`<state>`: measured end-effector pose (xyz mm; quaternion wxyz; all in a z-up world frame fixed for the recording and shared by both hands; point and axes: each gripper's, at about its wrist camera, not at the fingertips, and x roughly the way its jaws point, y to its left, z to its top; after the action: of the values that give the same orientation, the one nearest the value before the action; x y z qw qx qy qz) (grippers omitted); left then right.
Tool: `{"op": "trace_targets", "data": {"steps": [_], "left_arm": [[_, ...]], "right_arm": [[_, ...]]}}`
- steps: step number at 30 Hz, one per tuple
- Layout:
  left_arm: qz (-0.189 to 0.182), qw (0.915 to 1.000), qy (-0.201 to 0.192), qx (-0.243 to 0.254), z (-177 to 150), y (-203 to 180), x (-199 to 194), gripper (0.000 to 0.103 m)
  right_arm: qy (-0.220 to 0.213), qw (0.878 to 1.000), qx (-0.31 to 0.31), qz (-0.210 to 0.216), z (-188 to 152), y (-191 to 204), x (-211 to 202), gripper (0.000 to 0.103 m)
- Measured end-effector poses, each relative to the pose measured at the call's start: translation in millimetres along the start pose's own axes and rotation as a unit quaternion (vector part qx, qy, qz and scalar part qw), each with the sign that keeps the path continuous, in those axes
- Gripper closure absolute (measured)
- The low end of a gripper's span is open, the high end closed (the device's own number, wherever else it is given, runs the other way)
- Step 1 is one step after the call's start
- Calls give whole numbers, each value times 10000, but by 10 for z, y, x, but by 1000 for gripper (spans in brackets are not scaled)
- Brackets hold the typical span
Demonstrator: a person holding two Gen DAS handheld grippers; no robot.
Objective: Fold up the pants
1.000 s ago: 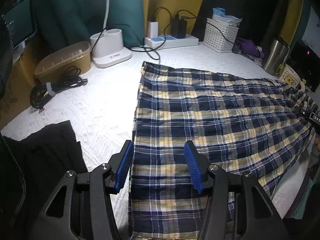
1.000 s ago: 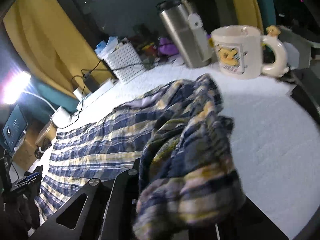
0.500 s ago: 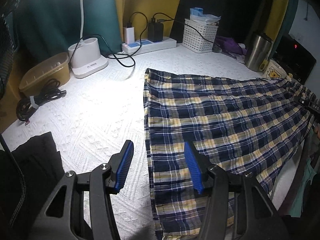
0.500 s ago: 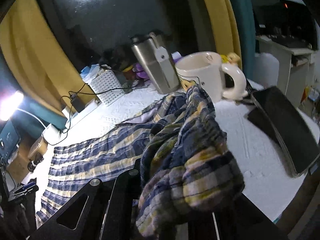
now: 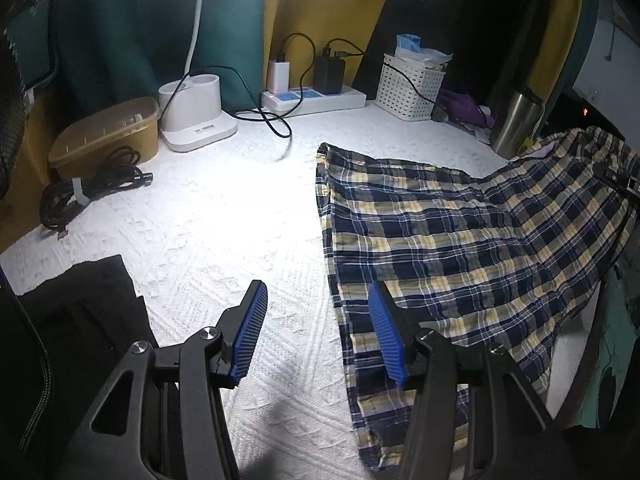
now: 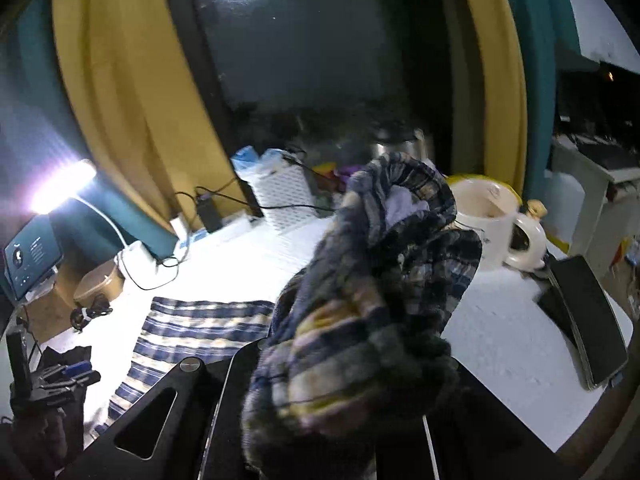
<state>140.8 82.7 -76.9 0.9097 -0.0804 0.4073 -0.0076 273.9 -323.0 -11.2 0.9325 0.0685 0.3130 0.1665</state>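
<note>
Right wrist view: the pants are pinched (waist end) by the right gripper, while the left gripper is held spread over the table.

Left hand-held gripper: tilted downward, blue pads apart, nothing between them. Right hand-held gripper: raised, jaws clamped on bunched fabric, fingertips hidden by it.

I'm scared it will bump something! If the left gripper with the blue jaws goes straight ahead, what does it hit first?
Probably just the white table cover. The open left gripper points down at bare cover, with the plaid pants' edge just to its right. Depth is hard to judge.
</note>
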Motion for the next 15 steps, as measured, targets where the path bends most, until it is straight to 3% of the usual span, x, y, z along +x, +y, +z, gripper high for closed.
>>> {"op": "trace_targets", "data": {"steps": [7,15], "left_arm": [[-372,9992,-139,-36,-54,11,-20,51],[-417,9985,-316,-143,-99,211,-118,48]], "right_arm": [[130,9990,-402,156,53,480,39,92],[482,9946,-798,447,-65,1033,325,92]]}}
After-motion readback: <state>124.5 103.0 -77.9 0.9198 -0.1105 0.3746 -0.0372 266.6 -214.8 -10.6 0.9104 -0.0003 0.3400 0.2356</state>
